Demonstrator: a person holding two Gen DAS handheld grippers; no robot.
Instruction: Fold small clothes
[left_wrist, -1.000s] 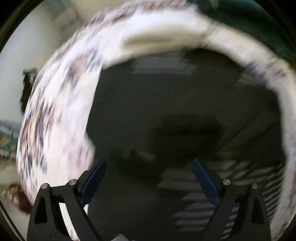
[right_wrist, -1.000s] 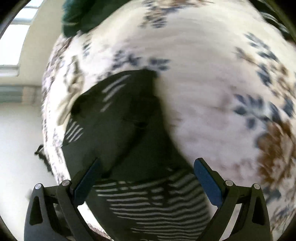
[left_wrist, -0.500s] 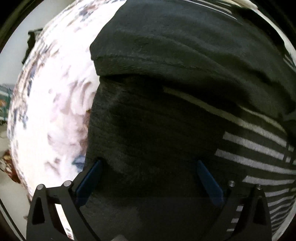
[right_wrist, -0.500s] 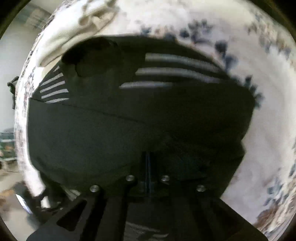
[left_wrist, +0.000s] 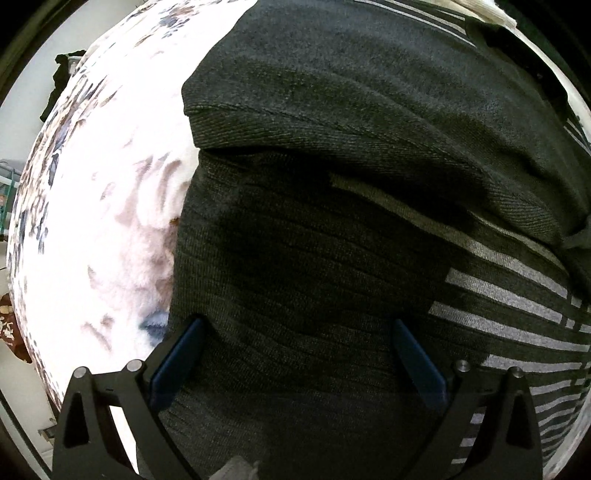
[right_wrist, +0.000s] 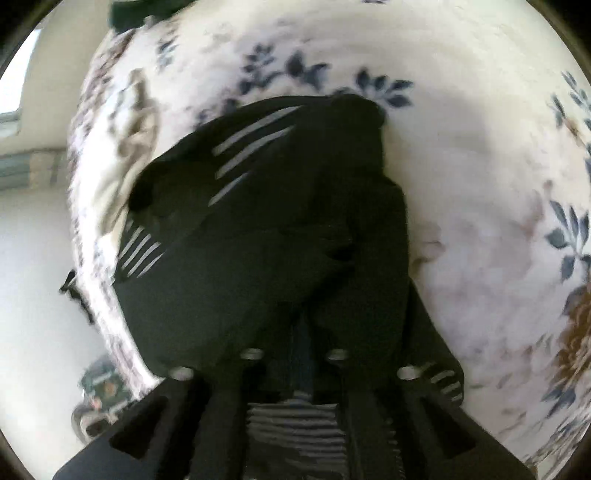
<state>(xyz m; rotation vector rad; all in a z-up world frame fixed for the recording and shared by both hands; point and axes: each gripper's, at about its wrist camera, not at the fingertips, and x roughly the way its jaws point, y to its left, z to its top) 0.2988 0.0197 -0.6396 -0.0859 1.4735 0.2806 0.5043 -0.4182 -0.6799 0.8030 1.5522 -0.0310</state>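
your right gripper (right_wrist: 299, 354) sits nearest the lens, its fingers drawn close with a fold of the dark striped garment (right_wrist: 258, 236) bunched between them. a second ago they stood wide over the cloth, then snapped together, and they have just been opening a little again; whether the pads still press on the knit you cannot tell from this blurred view. the fabric rises off the bed toward them in a peak, which suggests you are carrying that edge over for a fold.

your left gripper (left_wrist: 295, 347) has dropped from a high, blurred pass to just above the dark striped garment (left_wrist: 332, 258), fingers spread wide to either side of the ribbed knit and clamping nothing. that looks like a hand ready to pin or take the near edge while the right one carries the fold.

beyond, the garment lies on the floral blanket (right_wrist: 461, 166), one flap (left_wrist: 369, 92) already doubled over its body. farther off, a pale cloth (right_wrist: 122, 158) lies at the blanket's edge.
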